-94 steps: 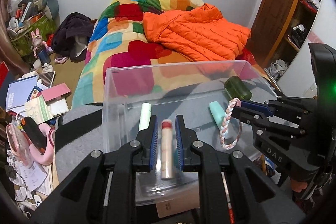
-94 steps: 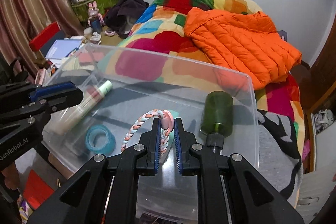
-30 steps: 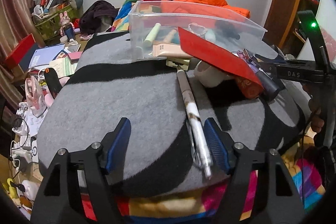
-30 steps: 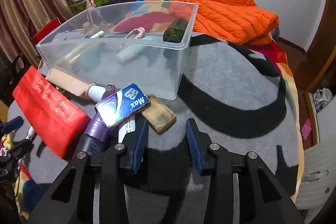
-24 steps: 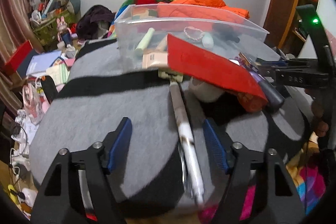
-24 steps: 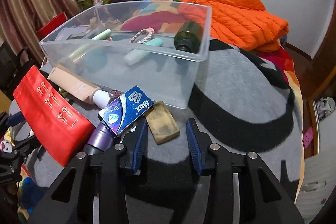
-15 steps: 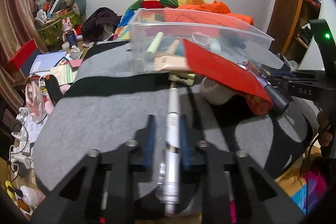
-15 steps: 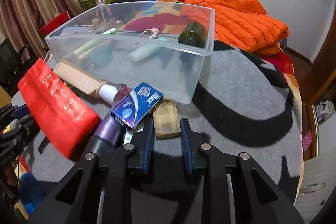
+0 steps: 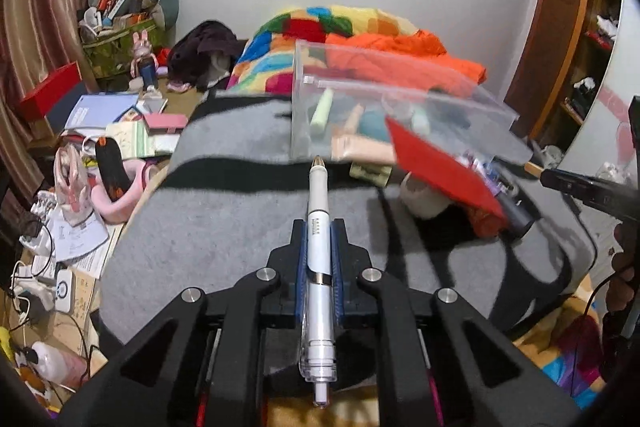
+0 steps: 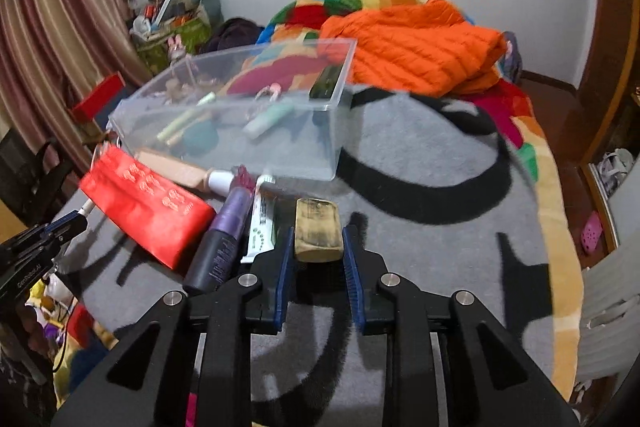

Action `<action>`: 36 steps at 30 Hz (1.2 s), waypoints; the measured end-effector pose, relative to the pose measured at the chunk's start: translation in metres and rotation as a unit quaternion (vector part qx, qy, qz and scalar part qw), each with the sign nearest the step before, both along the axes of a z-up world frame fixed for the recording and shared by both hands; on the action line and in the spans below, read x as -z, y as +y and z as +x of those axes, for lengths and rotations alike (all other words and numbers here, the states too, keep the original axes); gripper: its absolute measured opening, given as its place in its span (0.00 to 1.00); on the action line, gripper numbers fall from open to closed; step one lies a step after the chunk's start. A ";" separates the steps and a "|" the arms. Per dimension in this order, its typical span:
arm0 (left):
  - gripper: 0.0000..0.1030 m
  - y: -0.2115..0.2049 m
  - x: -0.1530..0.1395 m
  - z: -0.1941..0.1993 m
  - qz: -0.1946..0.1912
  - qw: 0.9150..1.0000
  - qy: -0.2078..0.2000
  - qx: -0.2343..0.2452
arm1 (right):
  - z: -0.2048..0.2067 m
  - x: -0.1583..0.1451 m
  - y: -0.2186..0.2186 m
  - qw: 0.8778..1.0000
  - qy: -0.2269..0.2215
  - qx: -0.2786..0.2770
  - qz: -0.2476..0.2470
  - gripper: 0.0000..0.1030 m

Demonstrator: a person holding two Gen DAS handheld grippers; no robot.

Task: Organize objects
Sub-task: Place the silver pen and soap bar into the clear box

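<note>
The left tool (image 9: 319,259) is pinching a white pen (image 9: 319,247) lengthwise between its blue pads, the pen's tip pointing ahead toward the clear bin (image 9: 400,115), a hold that looks chosen so the pen can be slid in nose first. The right tool (image 10: 317,255) is straddling a tan block (image 10: 318,229), its fingers (image 10: 285,263) lying close on either side, but whether the pads are already pressing on it is not something the view is showing. The block is lying flat on the grey blanket (image 10: 420,195), on the near side of the bin and apart from its wall, so a straight low approach is suiting it. Just to the left of the block a white tube (image 10: 262,223) and a purple bottle (image 10: 222,243) are lying side by side, pointing toward the bin, and a red pouch (image 10: 148,203) is sitting further left, leaning over a beige tube (image 10: 176,169) that is resting against the bin's near wall. Inside the bin a pale green stick (image 10: 184,117), a mint tube (image 10: 266,121), a braided ring (image 10: 266,93) and a dark green bottle (image 10: 326,83) are already lying loose on its floor, so the sorting seems partly done. Beyond the bin an orange jacket (image 10: 412,47) is lying heaped on a colourful bedspread (image 10: 316,7).
</note>
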State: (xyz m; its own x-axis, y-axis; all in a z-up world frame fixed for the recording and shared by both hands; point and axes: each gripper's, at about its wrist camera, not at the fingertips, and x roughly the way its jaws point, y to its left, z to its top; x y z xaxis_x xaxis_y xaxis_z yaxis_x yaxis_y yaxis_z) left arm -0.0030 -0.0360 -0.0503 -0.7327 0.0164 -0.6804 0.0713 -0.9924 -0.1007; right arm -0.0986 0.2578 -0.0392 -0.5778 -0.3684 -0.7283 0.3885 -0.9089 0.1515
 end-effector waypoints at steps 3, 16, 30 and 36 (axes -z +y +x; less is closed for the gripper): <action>0.10 0.000 -0.014 -0.002 0.005 1.000 0.017 0.007 | 0.004 -0.013 0.002 1.000 0.015 0.002 -0.008 0.21; 0.10 0.006 -0.064 -0.051 0.009 0.997 0.062 0.050 | -0.010 -0.056 -0.016 0.997 0.079 -0.007 -0.012 0.21; 0.10 0.008 -0.060 -0.156 0.007 0.996 -0.015 0.087 | -0.094 -0.043 -0.066 0.999 0.030 -0.037 -0.012 0.21; 0.10 0.011 -0.042 -0.194 0.015 0.993 -0.062 0.098 | -0.124 -0.019 -0.084 0.999 -0.012 -0.041 0.009 0.21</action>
State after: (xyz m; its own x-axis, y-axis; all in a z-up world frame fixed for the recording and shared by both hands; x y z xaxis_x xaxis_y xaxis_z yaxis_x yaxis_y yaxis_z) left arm -0.1971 -0.0253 -0.0086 -0.6244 0.1721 -0.7619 -0.1084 -0.9851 -0.1336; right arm -0.2229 0.1735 -0.0203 -0.5289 -0.4013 -0.7478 0.4590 -0.8764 0.1457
